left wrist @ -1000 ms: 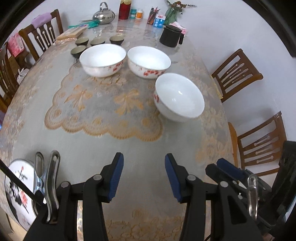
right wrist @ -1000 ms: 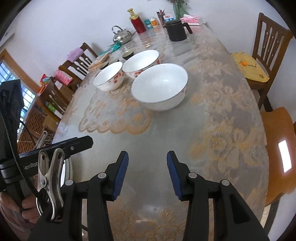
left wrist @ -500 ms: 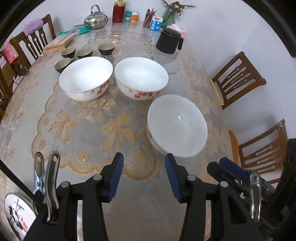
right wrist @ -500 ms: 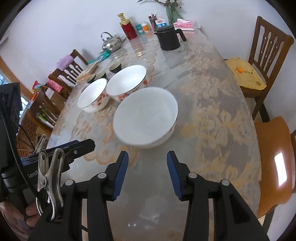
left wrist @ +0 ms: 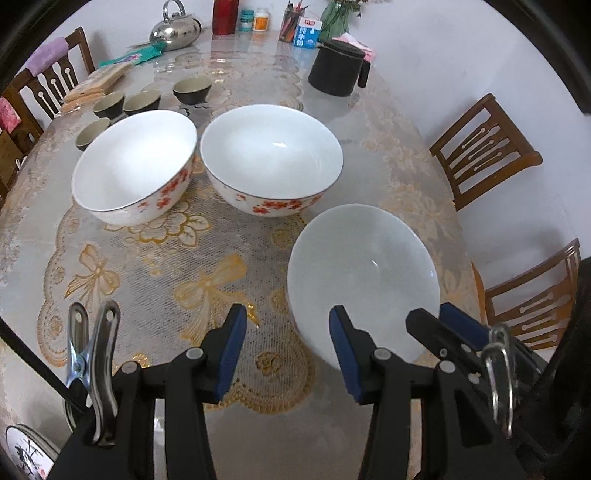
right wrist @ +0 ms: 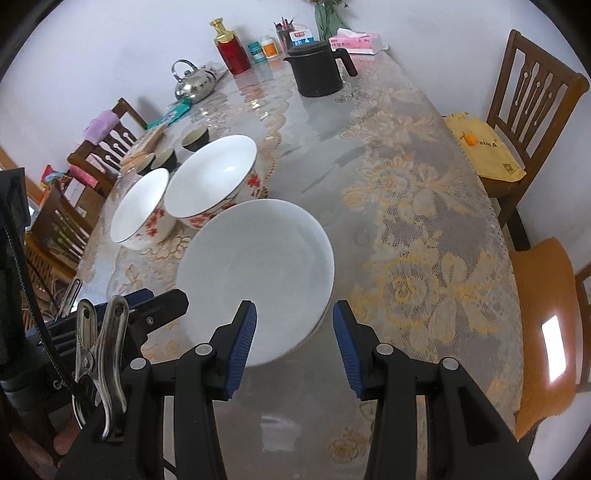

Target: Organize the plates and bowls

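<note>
Three white bowls stand on the lace-covered table (left wrist: 155, 266). Two carry red flowers: the left bowl (left wrist: 135, 166) (right wrist: 142, 206) and the middle bowl (left wrist: 271, 158) (right wrist: 212, 177). The plain near bowl (left wrist: 364, 273) (right wrist: 258, 258) sits closest. My left gripper (left wrist: 287, 321) hovers open just left of the near bowl's rim, its right finger overlapping that rim in the picture. My right gripper (right wrist: 293, 317) is open over the bowl's near edge, and its pads do not press on it. A painted plate (left wrist: 22, 450) peeks in at the bottom left.
Several small dark cups (left wrist: 192, 88) stand behind the bowls. A black jug (left wrist: 336, 70), a steel kettle (left wrist: 173, 31), a red bottle (right wrist: 231, 51) and a tissue box (right wrist: 356, 40) line the far end. Wooden chairs (left wrist: 484, 147) ring the table.
Both grippers have moved forward and a little down toward the bowls, which now look larger and closer. The near bowl now reaches both pairs of fingers. Jaw widths are unchanged.
</note>
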